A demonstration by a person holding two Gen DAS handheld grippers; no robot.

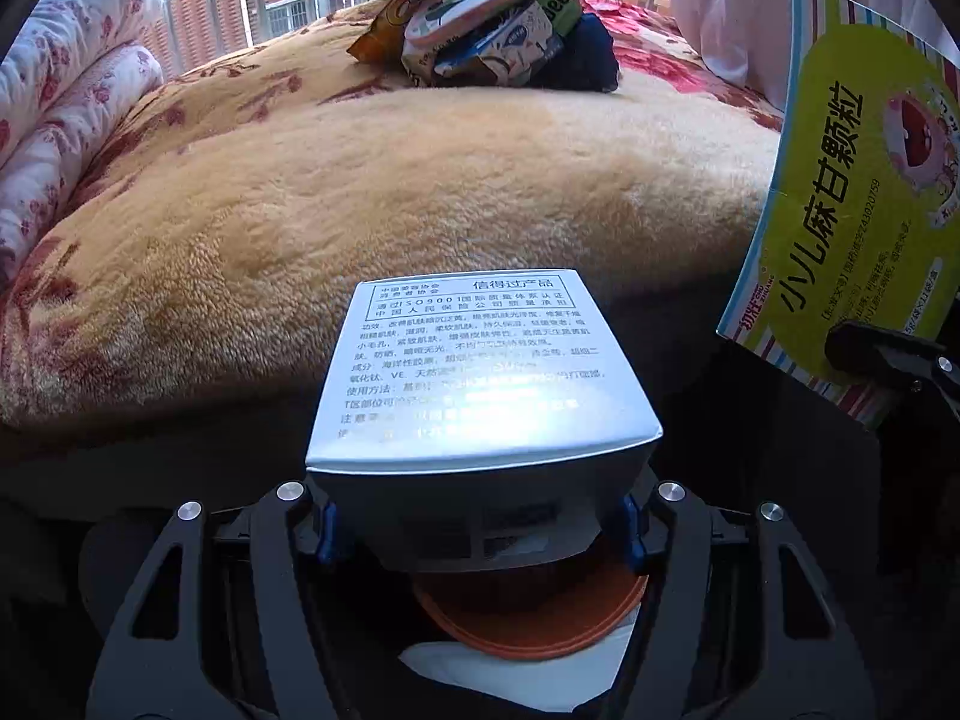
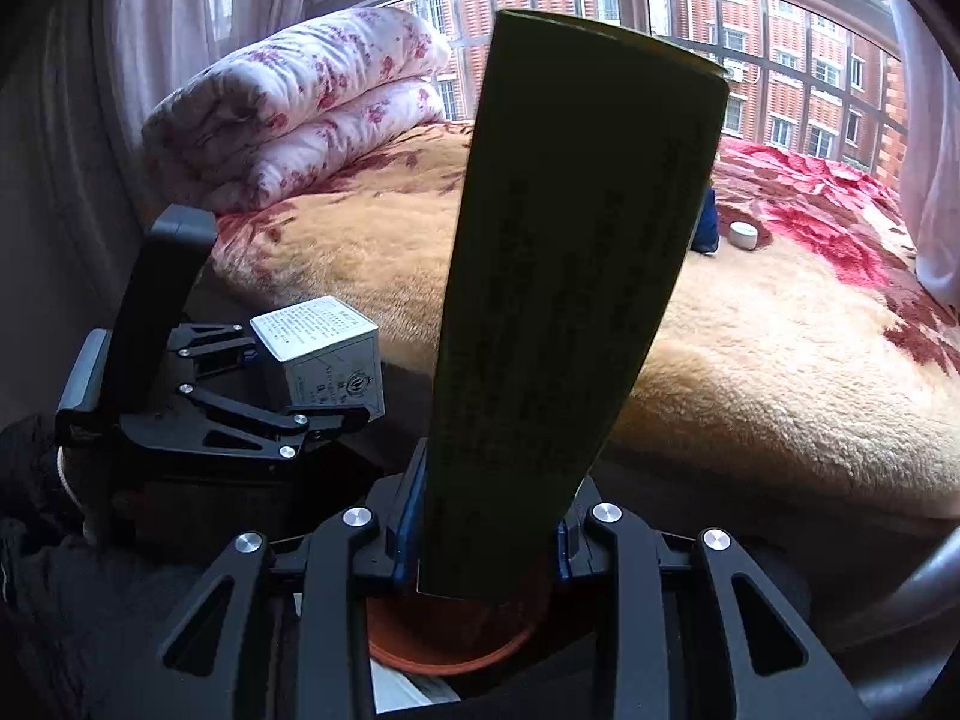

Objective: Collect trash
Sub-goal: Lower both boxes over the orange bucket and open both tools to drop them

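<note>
A bed (image 1: 420, 180) covered by a tan floral blanket (image 2: 750, 348) is shown beneath a barred window (image 2: 780, 60), with a folded pink-flowered quilt (image 2: 300, 102) laid at its far left. A pile of snack wrappers (image 1: 480, 30) is seen at the far side of the bed, and a small white lid (image 2: 744, 235) rests on the blanket apart from it. The green medicine box (image 1: 852, 192) is held upright, clamped at its lower end by the right hand-held gripper (image 2: 489, 540). The white printed carton (image 1: 480, 372) is gripped between the blue-padded fingers (image 1: 327, 531) of the left hand-held gripper (image 1: 480, 531), off the near edge of the bed. An orange round rim (image 1: 528, 618) is visible below each held box.
</note>
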